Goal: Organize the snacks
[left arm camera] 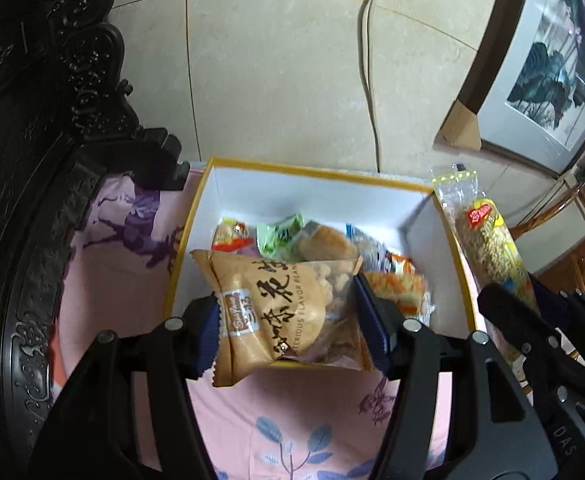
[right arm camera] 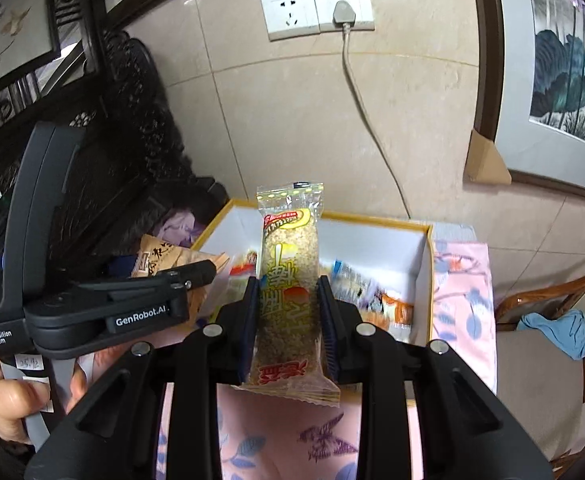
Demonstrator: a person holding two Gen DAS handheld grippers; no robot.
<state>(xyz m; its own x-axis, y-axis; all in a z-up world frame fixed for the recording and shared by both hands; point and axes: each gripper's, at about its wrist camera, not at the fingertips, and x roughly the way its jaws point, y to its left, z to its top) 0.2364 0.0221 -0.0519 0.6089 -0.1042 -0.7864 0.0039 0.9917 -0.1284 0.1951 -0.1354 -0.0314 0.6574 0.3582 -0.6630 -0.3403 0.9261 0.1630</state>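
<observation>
**Both grippers loaded over the box, drop-in step pending**

Left gripper (left arm camera: 284, 320) is clamped on a tan peanut bag (left arm camera: 284, 304), pads pressing its two sides; the bag hangs over the near edge of the yellow-rimmed box (left arm camera: 312, 172). Right gripper (right arm camera: 288, 316) is clenched on a long clear-wrapped grain bar (right arm camera: 290, 280), held lengthwise along the fingers, top seal pointing toward the box's far wall. In the left wrist view the same bar pokes up just beside the box's right wall, so the right load is not yet over the opening.

The box sits on a pink floral cloth (left arm camera: 132, 280) against a tiled wall (left arm camera: 272, 80). Several loose snack packets (left arm camera: 292, 236) already lie on its floor, mostly toward the near and right side; the far strip of the floor looks bare.

Step in hand, by judgement: carry phase of a two-handed placement, both items gripped and off the cloth, neither released. Task looks partway done.

Next move calls for bringing each item down inside the walls before the jaws let go. The bag probably fits on top of the pile. The bar is long, so it likely needs to go in parallel to a wall, or tilted, to clear the rim. The two grippers are close together; collision risk if both descend at once.

A hand (right arm camera: 16, 400) grips the left tool's handle in the right wrist view.
</observation>
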